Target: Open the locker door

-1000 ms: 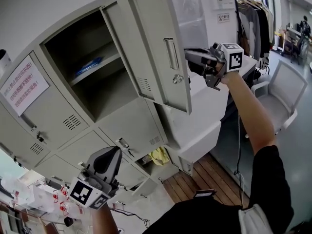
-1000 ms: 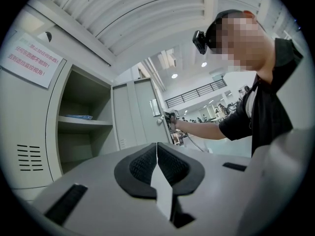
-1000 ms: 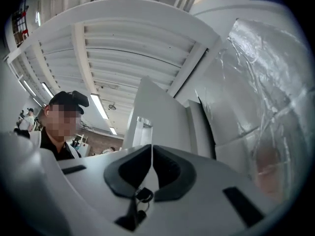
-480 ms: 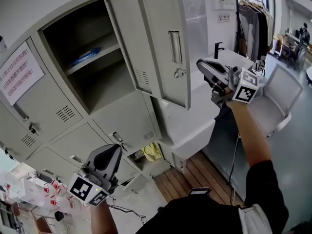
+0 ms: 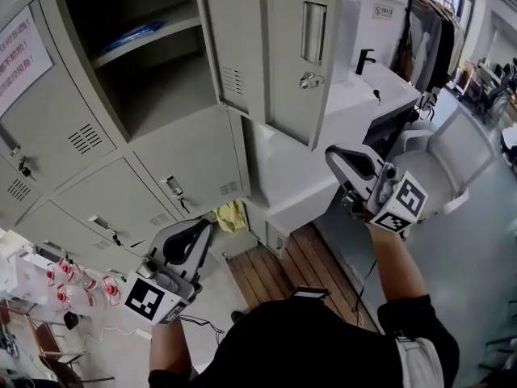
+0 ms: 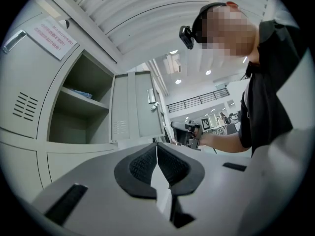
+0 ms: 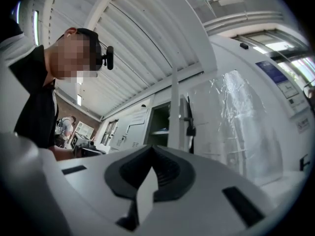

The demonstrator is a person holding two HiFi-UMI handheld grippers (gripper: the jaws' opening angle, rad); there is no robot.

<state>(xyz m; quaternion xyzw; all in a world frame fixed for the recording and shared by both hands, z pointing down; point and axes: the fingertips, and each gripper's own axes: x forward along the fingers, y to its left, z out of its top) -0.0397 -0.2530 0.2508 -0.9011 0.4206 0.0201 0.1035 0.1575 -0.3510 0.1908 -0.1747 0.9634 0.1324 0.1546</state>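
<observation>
The grey locker door [image 5: 279, 55] stands swung wide open, its recessed handle [image 5: 313, 32] and latch [image 5: 308, 79] facing me. Behind it the open compartment [image 5: 153, 87] shows a shelf with a blue item [image 5: 133, 32]. My right gripper [image 5: 334, 158] hangs shut and empty below the door's lower edge, apart from it. My left gripper [image 5: 196, 231] is low at the left, shut on nothing. In the left gripper view the door [image 6: 142, 109] is ahead and the pads [image 6: 172, 163] meet. The right gripper view shows the door's edge [image 7: 174, 117] and the pads [image 7: 165, 168] pressed together.
More closed locker doors [image 5: 73, 140] surround the open one, one bearing a paper notice [image 5: 20, 51]. A white sink unit [image 5: 355, 95] with a black tap [image 5: 363, 59], a grey chair [image 5: 452, 160] and a coat rack [image 5: 428, 23] stand to the right. Small clutter [image 5: 65, 285] lies bottom left.
My right gripper has dropped from beside the door's edge, down and away to below it. The left gripper has sunk a little. The door stays open.
</observation>
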